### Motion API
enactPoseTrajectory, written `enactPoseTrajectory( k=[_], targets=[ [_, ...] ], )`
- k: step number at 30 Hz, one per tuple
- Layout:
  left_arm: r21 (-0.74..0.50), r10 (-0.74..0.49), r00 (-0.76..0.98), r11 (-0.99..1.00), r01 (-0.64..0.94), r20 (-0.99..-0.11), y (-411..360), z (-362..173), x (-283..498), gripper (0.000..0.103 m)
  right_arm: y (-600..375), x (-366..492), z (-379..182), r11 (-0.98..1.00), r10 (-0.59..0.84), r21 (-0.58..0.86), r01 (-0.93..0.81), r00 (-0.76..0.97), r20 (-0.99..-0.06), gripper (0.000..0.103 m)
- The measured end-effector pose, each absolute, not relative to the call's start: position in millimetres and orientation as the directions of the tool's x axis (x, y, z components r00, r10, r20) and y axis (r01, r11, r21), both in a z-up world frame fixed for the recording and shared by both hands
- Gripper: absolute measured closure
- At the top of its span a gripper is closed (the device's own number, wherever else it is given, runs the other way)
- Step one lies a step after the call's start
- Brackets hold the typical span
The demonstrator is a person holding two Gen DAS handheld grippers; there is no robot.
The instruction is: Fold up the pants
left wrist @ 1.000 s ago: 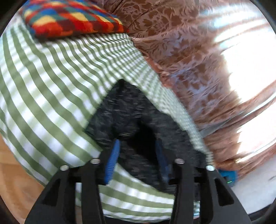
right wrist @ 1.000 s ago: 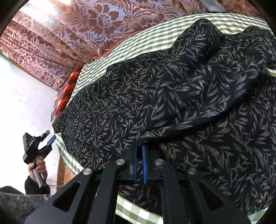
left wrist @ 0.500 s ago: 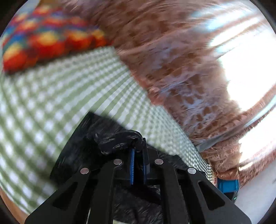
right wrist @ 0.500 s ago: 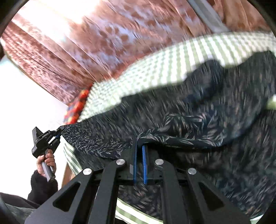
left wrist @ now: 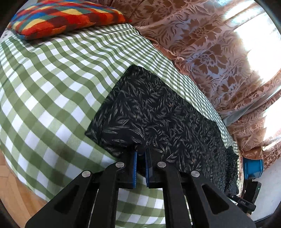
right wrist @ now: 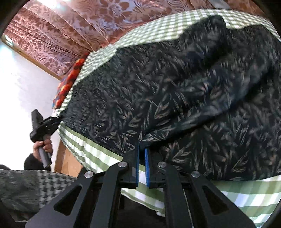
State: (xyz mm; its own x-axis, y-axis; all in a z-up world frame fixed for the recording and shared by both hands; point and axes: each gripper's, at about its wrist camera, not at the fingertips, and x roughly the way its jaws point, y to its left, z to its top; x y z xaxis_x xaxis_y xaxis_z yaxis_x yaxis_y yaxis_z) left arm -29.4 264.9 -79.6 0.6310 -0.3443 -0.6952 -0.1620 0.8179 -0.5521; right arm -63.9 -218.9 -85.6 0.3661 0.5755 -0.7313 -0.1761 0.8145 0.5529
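The black leaf-print pants (left wrist: 158, 112) lie stretched along the green-checked bed (left wrist: 52, 84). My left gripper (left wrist: 140, 154) is shut on the near edge of the pants at the leg end. My right gripper (right wrist: 141, 149) is shut on the near edge of the pants (right wrist: 175, 87) at the other end, where the fabric is bunched and raised. The left gripper also shows in the right wrist view (right wrist: 56, 121), held in a hand, touching the far corner of the pants.
A multicoloured pillow (left wrist: 61, 15) lies at the head of the bed. Brown patterned curtains (left wrist: 202, 43) hang behind the bed. Wooden floor (left wrist: 15, 189) is below the near edge. A blue box (left wrist: 252, 168) stands at the right.
My left gripper has closed on the pants' leg end and pulled it taut. Both grippers have drawn the pants towards the near edge of the bed.
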Motion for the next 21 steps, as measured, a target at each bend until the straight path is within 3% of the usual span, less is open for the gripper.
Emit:
enactPoseTrajectory(
  k=[4,6,9,11,12,16,19,21],
  targets=[
    [-0.530,-0.328,0.634,0.834,-0.154,-0.700,263.4,-77.6,-29.3,0.097,-219.9,-62.9,-85.1,0.816,0.574,0.544,-0.192,0.366,-0.732,0.099],
    [-0.559,-0.347,0.629,0.812,-0.170,-0.696,266.7,-81.2,-29.5,0.092,-218.8,-62.0,-84.3,0.815,0.578,0.543,-0.205,0.360,-0.732,0.098],
    [-0.589,-0.356,0.632,0.783,-0.201,-0.689,276.7,-78.5,-35.1,0.082,-227.4,-65.8,-75.9,0.792,0.607,0.576,-0.202,0.357,-0.710,0.089],
    [-0.567,-0.325,0.642,0.796,-0.210,-0.695,278.0,-70.3,-38.7,0.073,-253.9,-69.1,-64.3,0.809,0.577,0.562,-0.172,0.421,-0.700,0.075],
    [-0.542,-0.293,0.652,0.812,-0.217,-0.699,279.0,-64.5,-41.9,0.073,-264.3,-67.4,-60.2,0.811,0.567,0.566,-0.149,0.444,-0.694,0.075],
    [-0.467,-0.202,0.694,0.858,-0.215,-0.691,275.1,-41.3,-50.4,0.073,-342.5,-61.4,-49.1,0.809,0.447,0.586,0.055,0.590,-0.672,0.074],
    [-0.442,-0.205,0.704,0.881,-0.170,-0.680,262.3,-30.6,-48.6,0.073,-407.4,-45.4,-51.2,0.759,0.307,0.601,0.250,0.677,-0.669,0.074],
    [-0.426,-0.238,0.698,0.899,-0.106,-0.675,243.1,-26.8,-45.8,0.064,-433.8,-32.1,-53.1,0.737,0.227,0.588,0.335,0.696,-0.681,0.074]
  ],
)
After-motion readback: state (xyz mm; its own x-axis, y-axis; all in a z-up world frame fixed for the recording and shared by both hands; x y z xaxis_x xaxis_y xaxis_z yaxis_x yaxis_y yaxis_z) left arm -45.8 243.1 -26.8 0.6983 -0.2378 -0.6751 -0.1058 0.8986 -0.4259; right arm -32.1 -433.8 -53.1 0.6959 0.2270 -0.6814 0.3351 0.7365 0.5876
